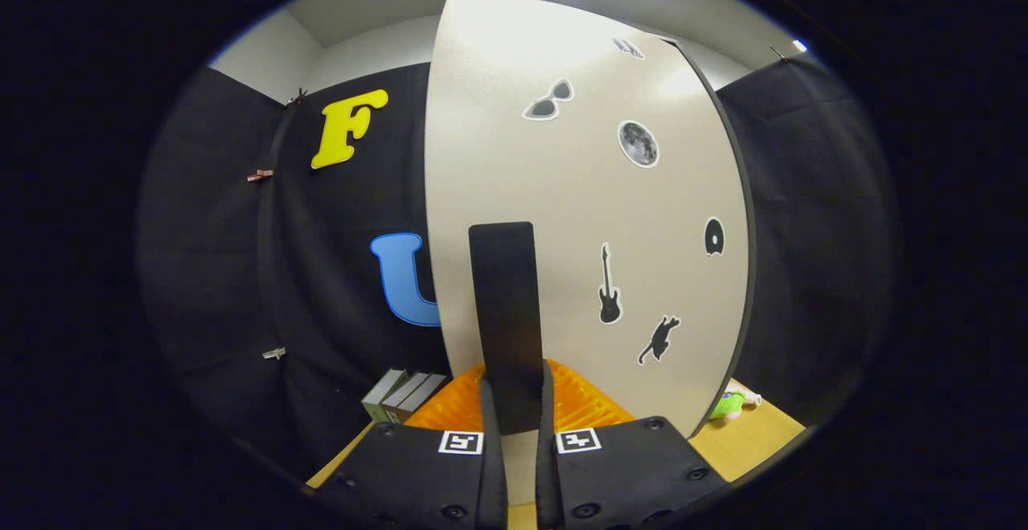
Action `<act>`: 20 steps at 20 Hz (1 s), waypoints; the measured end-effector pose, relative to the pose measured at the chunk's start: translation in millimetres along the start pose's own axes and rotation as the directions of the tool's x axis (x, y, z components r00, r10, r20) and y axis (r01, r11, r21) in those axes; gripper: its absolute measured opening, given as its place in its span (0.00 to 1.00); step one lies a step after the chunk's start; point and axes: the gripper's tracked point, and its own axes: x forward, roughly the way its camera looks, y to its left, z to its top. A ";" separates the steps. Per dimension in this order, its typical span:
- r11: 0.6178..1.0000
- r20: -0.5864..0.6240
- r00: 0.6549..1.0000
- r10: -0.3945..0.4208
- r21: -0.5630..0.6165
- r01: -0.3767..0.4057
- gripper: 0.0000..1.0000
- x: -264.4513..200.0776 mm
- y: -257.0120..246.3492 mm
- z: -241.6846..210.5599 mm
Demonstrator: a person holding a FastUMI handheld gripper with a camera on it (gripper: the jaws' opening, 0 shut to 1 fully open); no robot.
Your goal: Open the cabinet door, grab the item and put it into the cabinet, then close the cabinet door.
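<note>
Between the gripper (514,413) fingers, clenched: black door handle (504,321); cabinet door (586,217) opening underway, green item (727,405) not yet stowed.

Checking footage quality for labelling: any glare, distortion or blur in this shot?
Gripper view: glare washes out the top of the cabinet door; fisheye bows its straight edges; stickers stay sharp; the gripper has its jaws closed on the black handle, slightly soft up close.

**Glare up top, dim down low**

Overhead light blows out the top of your cabinet door (578,217), fading downward. Fisheye bends its edges hard. Focus is crisp, but your fingers (490,426) sit in deep shadow.
</note>
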 end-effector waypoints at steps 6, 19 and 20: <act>0.999 -0.011 0.999 0.046 -0.021 -0.046 0.18 -22.2 -12.4 2.0; 0.933 -0.029 0.933 0.359 -0.021 -0.359 0.18 -74.9 -66.8 10.9; 0.934 -0.028 0.934 0.356 -0.017 -0.357 0.17 -79.8 -73.7 12.1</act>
